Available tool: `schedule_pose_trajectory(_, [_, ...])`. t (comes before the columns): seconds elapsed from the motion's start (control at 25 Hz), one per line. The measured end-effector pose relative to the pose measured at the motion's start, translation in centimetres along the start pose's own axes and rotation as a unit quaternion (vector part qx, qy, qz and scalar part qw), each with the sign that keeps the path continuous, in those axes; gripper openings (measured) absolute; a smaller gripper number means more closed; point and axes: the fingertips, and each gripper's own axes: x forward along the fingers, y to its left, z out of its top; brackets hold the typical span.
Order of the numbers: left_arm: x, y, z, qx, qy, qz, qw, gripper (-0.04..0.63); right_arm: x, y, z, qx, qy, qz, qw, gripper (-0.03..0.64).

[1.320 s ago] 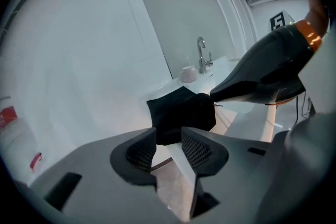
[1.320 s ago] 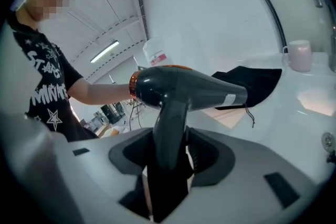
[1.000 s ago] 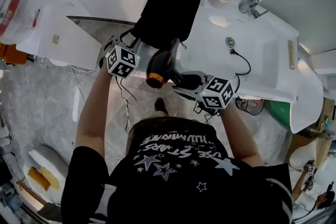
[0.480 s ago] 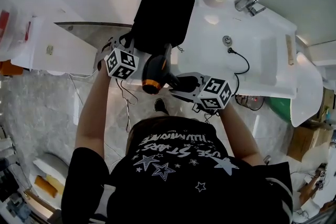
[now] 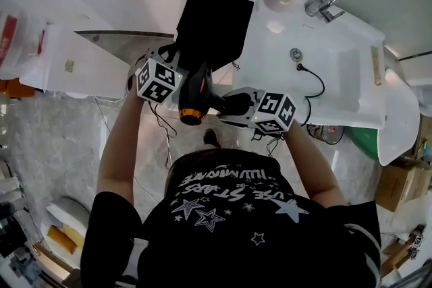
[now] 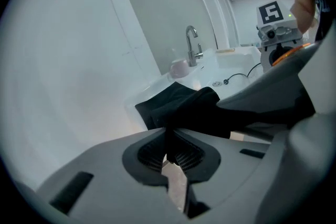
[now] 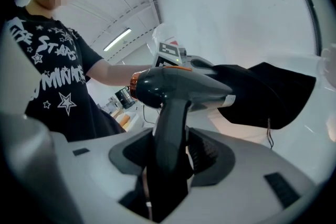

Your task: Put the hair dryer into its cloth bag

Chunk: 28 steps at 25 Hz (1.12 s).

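Hair dryer (image 5: 194,92) is off the counter. It is clamped by its handle (image 7: 170,134) in the right gripper (image 5: 228,102), whose jaws stand wide but bear on the handle from both sides. Nozzle (image 5: 203,71) aims at the near edge of the cloth bag (image 5: 213,25), which lies on the end of the washbasin (image 5: 337,88) counter. Left gripper (image 5: 174,54) is closed on the bag's near hem, with black fabric nipped between its pads (image 6: 149,153). Progress: dryer lifted and bag edge caught, but insertion not done. I judge the body to be outside the bag, though the head view is too small to show whether the nozzle tip has met the opening. Remaining: open the mouth, slide the dryer in, let go. Against a second ago, the left jaws have just been closing onto the hem, and the dryer has swung leftward, nearer that gripper.
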Motion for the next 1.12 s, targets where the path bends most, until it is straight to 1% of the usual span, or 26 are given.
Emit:
schedule_pose_trajectory(0.08, [-0.3, 0.1, 0.3, -0.008, -0.004, -0.01, 0.9999, 0.028, 0.5, -0.2, 0.3, -0.007, 0.007, 0.006, 1.0, 0.202])
schedule_pose_trajectory(0.2, [-0.8, 0.0, 0.6, -0.016, -0.011, -0.029, 0.9994, 0.028, 0.9, -1.3, 0.9, -0.009, 0.011, 0.0, 1.0, 0.202])
schedule_pose_trajectory(0.36, [-1.5, -0.2, 0.9, -0.034, -0.019, -0.048, 0.9981, 0.028, 0.7, -3.1, 1.4, -0.003, 0.014, -0.029, 0.999, 0.202])
schedule_pose_trajectory(0.48, [-1.8, -0.4, 1.2, -0.035, -0.019, -0.056, 0.9977, 0.028, 0.6, -4.5, 1.7, 0.003, 0.018, -0.054, 0.998, 0.202])
schedule_pose_trajectory(0.64, [-1.9, -0.8, 1.4, -0.035, -0.018, -0.068, 0.9969, 0.026, 0.7, -6.7, 2.0, -0.001, 0.037, -0.103, 0.994, 0.202])
schedule_pose_trajectory(0.8, [-2.1, -0.9, 1.7, -0.048, -0.026, -0.078, 0.9954, 0.026, 1.0, -8.9, 2.4, -0.019, 0.062, -0.157, 0.985, 0.202])
schedule_pose_trajectory(0.96, [-2.4, -0.7, 1.8, -0.052, -0.028, -0.077, 0.9953, 0.025, 1.1, -10.7, 2.9, -0.038, 0.077, -0.203, 0.975, 0.202])
schedule_pose_trajectory(1.12, [-2.8, -0.7, 1.5, -0.066, -0.031, -0.076, 0.9944, 0.023, 1.2, -12.3, 3.5, -0.039, 0.081, -0.241, 0.966, 0.202])
